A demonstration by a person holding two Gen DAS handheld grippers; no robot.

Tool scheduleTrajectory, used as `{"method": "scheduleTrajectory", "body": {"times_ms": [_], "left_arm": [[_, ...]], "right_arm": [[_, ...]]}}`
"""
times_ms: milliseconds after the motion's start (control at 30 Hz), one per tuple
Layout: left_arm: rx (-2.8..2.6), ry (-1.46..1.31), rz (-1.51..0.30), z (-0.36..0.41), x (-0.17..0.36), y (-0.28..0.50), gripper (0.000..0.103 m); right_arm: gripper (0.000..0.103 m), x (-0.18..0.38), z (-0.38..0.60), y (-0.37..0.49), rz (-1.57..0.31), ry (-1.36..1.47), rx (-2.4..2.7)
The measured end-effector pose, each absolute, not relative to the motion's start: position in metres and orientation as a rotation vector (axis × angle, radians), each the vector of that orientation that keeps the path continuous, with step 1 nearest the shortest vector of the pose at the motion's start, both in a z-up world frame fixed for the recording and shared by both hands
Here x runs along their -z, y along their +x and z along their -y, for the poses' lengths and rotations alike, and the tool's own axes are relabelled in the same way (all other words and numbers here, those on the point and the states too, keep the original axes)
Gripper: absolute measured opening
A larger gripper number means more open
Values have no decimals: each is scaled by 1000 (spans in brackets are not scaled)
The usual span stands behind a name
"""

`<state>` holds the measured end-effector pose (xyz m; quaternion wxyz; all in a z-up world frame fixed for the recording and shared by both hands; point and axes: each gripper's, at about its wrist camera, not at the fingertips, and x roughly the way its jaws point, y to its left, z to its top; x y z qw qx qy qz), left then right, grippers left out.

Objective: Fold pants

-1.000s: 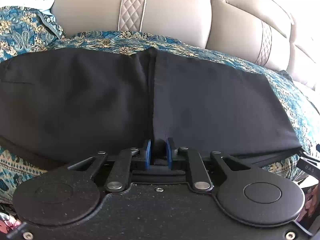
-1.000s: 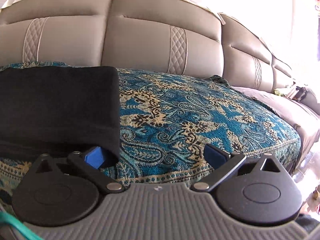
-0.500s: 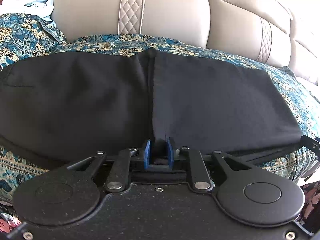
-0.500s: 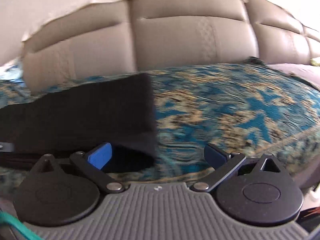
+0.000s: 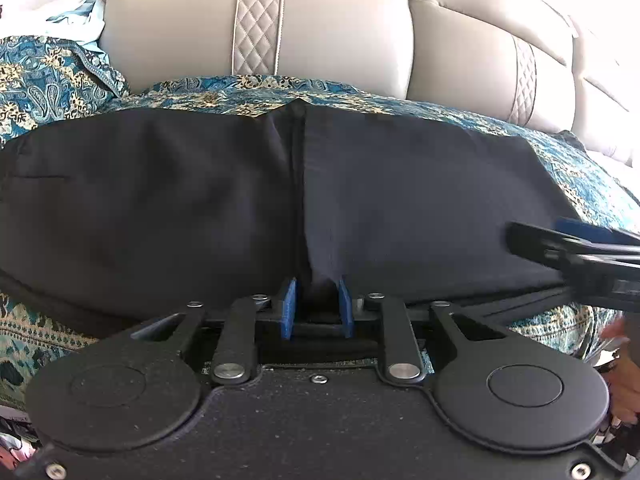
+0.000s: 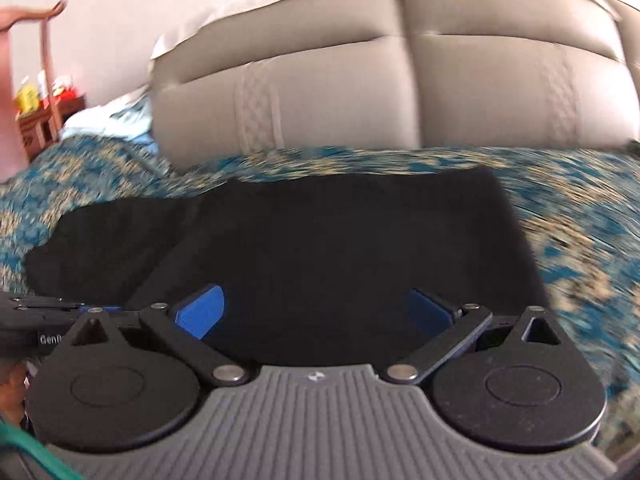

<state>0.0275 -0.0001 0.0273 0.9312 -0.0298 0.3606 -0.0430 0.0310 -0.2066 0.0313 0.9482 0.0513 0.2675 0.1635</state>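
The left gripper (image 5: 316, 308) is clenched on the near edge of the pants (image 5: 420, 200), which lie flat on the sofa (image 5: 328, 28) seat. The right gripper (image 6: 320, 312), jaws spread, holds nothing over their right end. The cloth looks soft, light and limp: best pinched at an edge or corner.

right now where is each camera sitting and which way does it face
Left wrist: rides on the left tongs, low at the near edge of the black pants, facing the beige sofa back; its blue pads pinch a fabric ridge, and the right tongs enter at the right edge.
Right wrist: rides on the right tongs, jaws wide above the pants, facing the same sofa back; motion-blurred.
Shared: pants, patterned blue cover, sofa back.
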Motion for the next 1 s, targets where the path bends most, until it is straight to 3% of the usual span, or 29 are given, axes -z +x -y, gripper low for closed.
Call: {"method": "scheduleTrajectory", "body": {"times_ms": [100,400,500,633,1000], "left_arm": [[93,-35,-731,3,-26,26,26],[82,20,-718,1,-23,14,54],[69,31,-714,-4,-25,11,57],[54,12,-692,-18,-32,6,74],[-178,-159,-695,-105,-42,14,80]], "right_arm": [[103,-30,183,42,-554,65,-364],[103,-17,150,68,-587,-40,-386],[103,-14,147,70,-591,-59,-387],[103,-9,139,66,-572,-152,-396],[103,-3,139,59,-520,-174,-412]]}}
